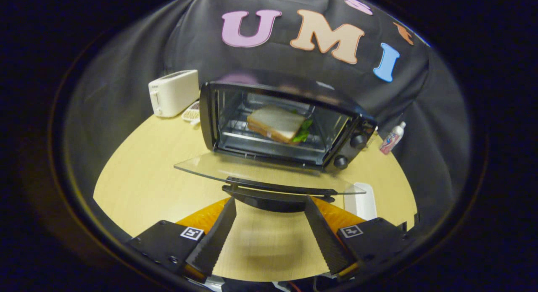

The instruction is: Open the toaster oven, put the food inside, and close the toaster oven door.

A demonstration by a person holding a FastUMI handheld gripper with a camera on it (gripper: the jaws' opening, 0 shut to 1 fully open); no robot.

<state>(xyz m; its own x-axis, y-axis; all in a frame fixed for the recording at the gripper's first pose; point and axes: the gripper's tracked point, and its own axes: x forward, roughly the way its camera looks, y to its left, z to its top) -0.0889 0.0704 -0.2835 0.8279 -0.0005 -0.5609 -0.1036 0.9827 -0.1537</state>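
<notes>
My tongs (271,203) sit open right under the glass door's handle (277,190), sandwich (277,124) already on the rack, so next I'd flip the door (235,168) shut.

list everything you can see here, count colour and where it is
toaster oven: one, black, mid table beyond the fingers
oven door: one, clear glass with dark handle, folded down flat just ahead of the fingers
sandwich: one, white bread with green leaves, on the rack inside the oven
toaster: one, white, behind and left of the oven
bottle: one, white and pink, right of the oven
white tray: one, under the door's right end
table: one, light wood
gripper: one, fingers open, empty, at the door handle
</notes>
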